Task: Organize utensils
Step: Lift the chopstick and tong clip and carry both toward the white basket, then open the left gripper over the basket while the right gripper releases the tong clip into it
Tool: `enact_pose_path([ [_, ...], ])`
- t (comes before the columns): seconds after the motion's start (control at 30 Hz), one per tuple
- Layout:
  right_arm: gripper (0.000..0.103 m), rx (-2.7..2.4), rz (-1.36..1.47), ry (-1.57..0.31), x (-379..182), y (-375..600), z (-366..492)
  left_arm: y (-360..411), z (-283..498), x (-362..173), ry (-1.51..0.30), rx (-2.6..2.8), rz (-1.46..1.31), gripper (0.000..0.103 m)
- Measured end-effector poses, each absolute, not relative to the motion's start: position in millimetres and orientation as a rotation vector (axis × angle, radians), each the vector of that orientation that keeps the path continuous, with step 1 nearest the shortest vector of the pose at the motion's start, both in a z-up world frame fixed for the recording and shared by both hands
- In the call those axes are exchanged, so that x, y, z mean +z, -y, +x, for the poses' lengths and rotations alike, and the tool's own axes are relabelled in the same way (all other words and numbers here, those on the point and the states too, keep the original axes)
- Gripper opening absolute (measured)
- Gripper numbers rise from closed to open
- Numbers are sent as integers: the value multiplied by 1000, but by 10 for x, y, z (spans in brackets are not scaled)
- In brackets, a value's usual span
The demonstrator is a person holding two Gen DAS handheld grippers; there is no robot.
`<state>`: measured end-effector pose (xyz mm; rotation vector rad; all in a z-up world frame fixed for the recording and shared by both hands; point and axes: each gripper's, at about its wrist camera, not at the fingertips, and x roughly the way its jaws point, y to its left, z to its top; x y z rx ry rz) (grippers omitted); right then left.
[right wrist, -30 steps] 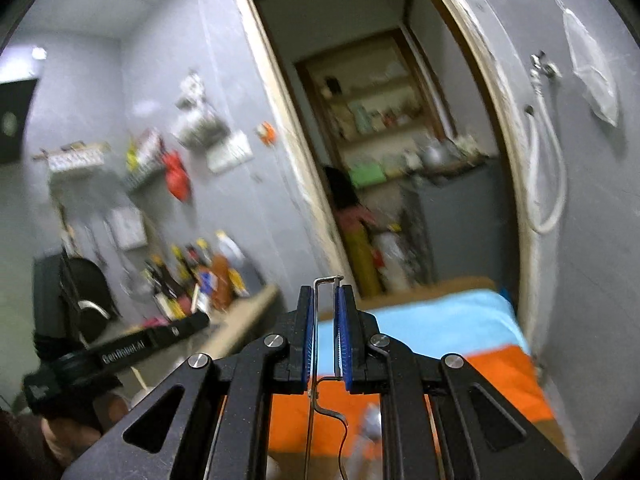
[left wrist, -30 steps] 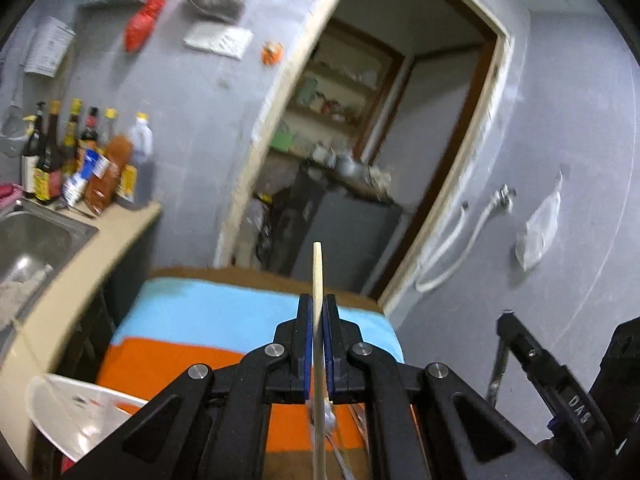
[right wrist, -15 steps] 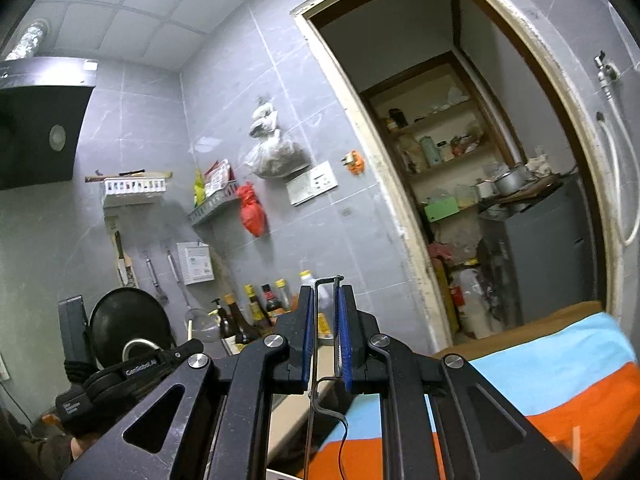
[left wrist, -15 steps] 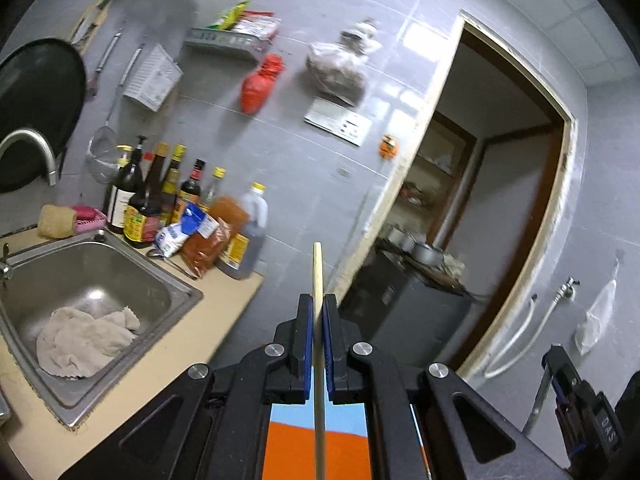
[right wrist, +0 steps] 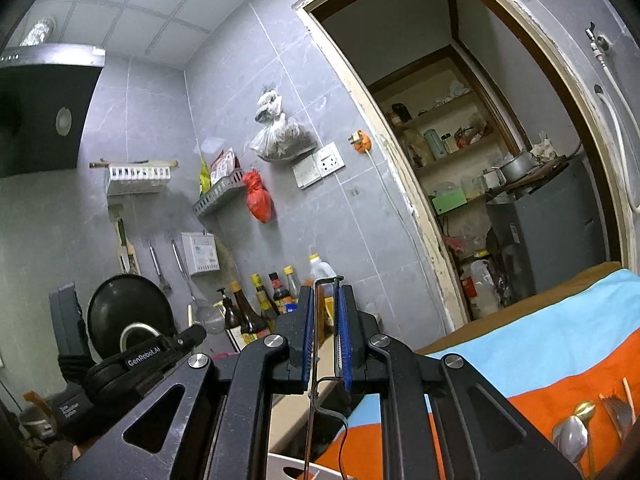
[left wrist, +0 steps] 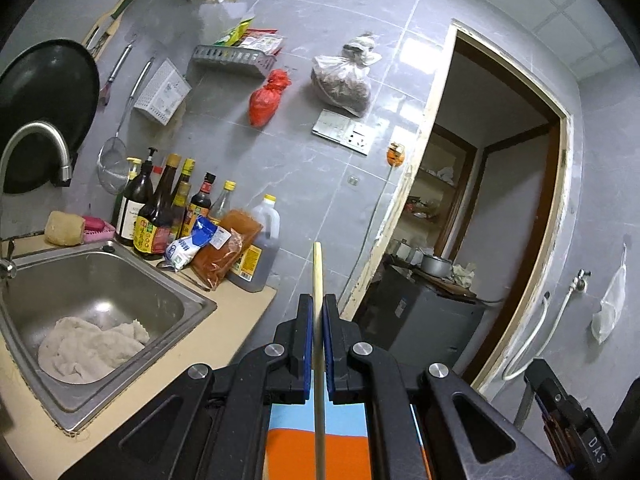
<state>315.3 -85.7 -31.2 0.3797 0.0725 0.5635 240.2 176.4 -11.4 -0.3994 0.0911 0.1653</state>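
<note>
My left gripper [left wrist: 318, 300] is shut on a pale wooden chopstick [left wrist: 317, 268], which stands upright between the blue pads and sticks out past the fingertips. My right gripper [right wrist: 326, 292] is shut on a thin bent metal wire handle [right wrist: 315, 320]; its lower end runs out of view. Both point roughly level at the grey tiled wall. Several spoons [right wrist: 572, 432] lie on the orange and blue cloth [right wrist: 560, 340] at the lower right. In the right wrist view the left gripper [right wrist: 152, 354] shows at the lower left, held by a gloved hand.
A steel sink [left wrist: 192, 300] with a rag in it sits left, with a faucet [left wrist: 36, 140], sauce bottles [left wrist: 160, 216] and a black wok [left wrist: 44, 100] behind. A doorway [right wrist: 500, 160] opens to the right. A white basket rim [right wrist: 288, 468] lies below the right gripper.
Both views have swung away from the cloth-covered table toward the sink and the tiled wall. The chopstick and the wire handle stay gripped as before.
</note>
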Motion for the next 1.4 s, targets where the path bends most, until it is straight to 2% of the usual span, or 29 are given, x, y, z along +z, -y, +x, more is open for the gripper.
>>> enact_pose_path([
  [0.4, 11, 569, 319, -66, -360, 764, 3103, -1607, 2339, -178, -85, 162, -316, 5],
  [0.9, 12, 574, 334, -119, -413, 798, 3143, -1664, 2302, -248, -160, 128, -338, 6],
  [0.97, 14, 577, 332, -135, -406, 800, 3151, -1651, 2303, -236, -174, 119, -338, 13],
  [1.03, 22, 582, 336, -152, -392, 828, 3148, -1642, 2297, -216, -187, 106, -343, 39],
  [1.1, 28, 580, 340, -157, -367, 858, 3137, -1644, 2268, -188, -191, 95, -366, 58],
  [1.17, 31, 579, 345, -169, -322, 911, 3129, -1633, 2250, -150, -192, 94, -373, 60],
  [1.27, 43, 581, 351, -174, -224, 1018, 3100, -1602, 2227, -113, -206, 100, -347, 67],
  [1.3, 44, 588, 347, -182, -192, 1042, 3101, -1588, 2202, -83, -209, 99, -344, 72],
  [1.4, 45, 627, 348, -223, -132, 1092, 3133, -1569, 2176, -55, -221, 115, -349, 72],
])
